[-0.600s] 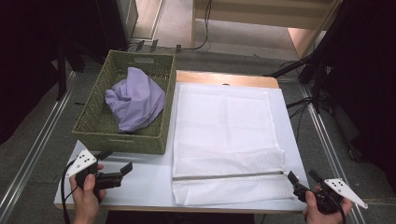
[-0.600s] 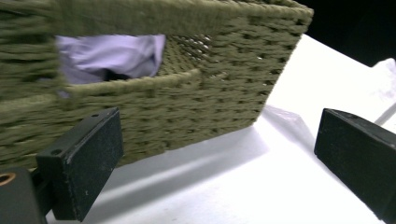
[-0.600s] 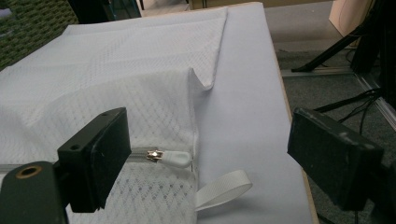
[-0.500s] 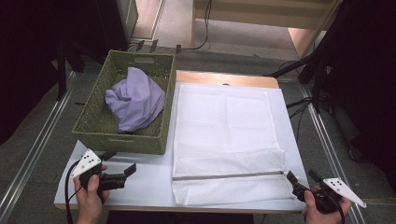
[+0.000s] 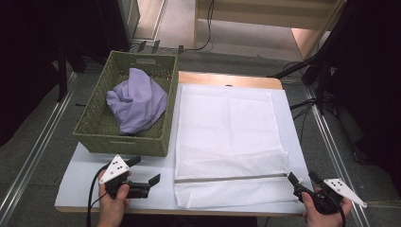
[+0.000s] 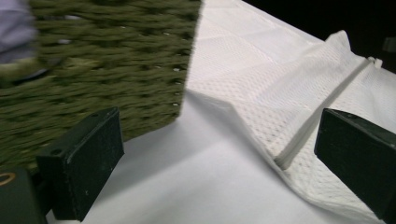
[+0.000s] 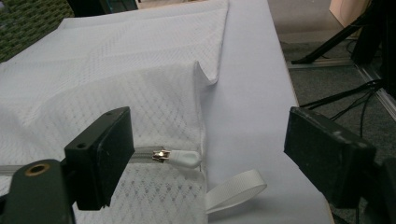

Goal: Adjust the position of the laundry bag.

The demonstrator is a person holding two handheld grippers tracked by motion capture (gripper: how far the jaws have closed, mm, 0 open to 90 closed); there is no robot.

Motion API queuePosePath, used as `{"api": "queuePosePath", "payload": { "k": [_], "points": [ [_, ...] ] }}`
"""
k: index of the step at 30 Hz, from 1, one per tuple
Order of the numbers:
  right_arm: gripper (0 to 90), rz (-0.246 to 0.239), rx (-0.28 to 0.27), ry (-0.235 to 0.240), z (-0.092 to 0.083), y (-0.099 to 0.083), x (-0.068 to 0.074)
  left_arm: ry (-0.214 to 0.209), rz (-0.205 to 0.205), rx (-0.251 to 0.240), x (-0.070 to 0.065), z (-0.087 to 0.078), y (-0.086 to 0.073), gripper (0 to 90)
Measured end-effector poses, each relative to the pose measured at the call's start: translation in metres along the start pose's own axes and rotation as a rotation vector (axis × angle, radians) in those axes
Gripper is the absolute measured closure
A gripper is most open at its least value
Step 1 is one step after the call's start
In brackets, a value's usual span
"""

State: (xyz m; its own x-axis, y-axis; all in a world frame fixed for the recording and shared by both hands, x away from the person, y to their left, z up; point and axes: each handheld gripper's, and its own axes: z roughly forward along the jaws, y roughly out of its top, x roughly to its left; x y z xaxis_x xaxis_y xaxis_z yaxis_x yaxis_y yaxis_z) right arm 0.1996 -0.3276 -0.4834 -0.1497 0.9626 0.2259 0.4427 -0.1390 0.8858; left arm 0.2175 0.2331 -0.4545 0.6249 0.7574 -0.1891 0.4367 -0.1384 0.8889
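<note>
Two grippers sit low at the near edge of a white-topped table (image 5: 293, 123), one at each corner. Left gripper (image 5: 144, 172), held in the left hand (image 5: 113, 203), lies on its side just before the basket, jaws wide apart, nothing between them; in the left gripper view bare white table fills the gap. Right gripper (image 5: 302, 177), held in the right hand (image 5: 326, 208), points at the near right corner of the mesh bag, jaws also spread and empty.

Mesh bag (image 5: 227, 137): white, flat on the table, covering most of its right half. Zipper (image 5: 231, 178) runs across it near the front edge. In the right gripper view the zipper pull (image 7: 180, 158) lies just off the left jaw, not touched, and a white strap loop (image 7: 236, 189) pokes out from the bag's corner onto the table.

Green woven basket (image 5: 123, 142) stands on the left of the table, its side touching or just beside the bag's left edge. Lilac cloth (image 5: 137, 101) bundled inside.

Table's far edge shows bare wood (image 5: 227, 79). Floor is grey, with metal rails (image 5: 28, 161) running along both sides. Black cables (image 5: 302, 104) trail on the floor to the right; dark stands and equipment crowd both far sides. Pale wooden furniture (image 5: 265, 12) beyond.
</note>
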Motion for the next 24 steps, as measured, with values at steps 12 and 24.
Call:
{"api": "queuePosePath", "payload": {
  "k": [12, 24],
  "points": [
    [40.4, 0.066, 0.105, -0.050, 0.010, -0.003, -0.004, 0.019, -0.009, 0.181, -0.033, 0.048, 0.002, 24.6],
    [56.8, 0.045, 0.158, 0.075, 0.013, -0.005, 0.002, 0.038, -0.026, 0.284, -0.039, 0.069, 0.002, 64.1]
  ]
}}
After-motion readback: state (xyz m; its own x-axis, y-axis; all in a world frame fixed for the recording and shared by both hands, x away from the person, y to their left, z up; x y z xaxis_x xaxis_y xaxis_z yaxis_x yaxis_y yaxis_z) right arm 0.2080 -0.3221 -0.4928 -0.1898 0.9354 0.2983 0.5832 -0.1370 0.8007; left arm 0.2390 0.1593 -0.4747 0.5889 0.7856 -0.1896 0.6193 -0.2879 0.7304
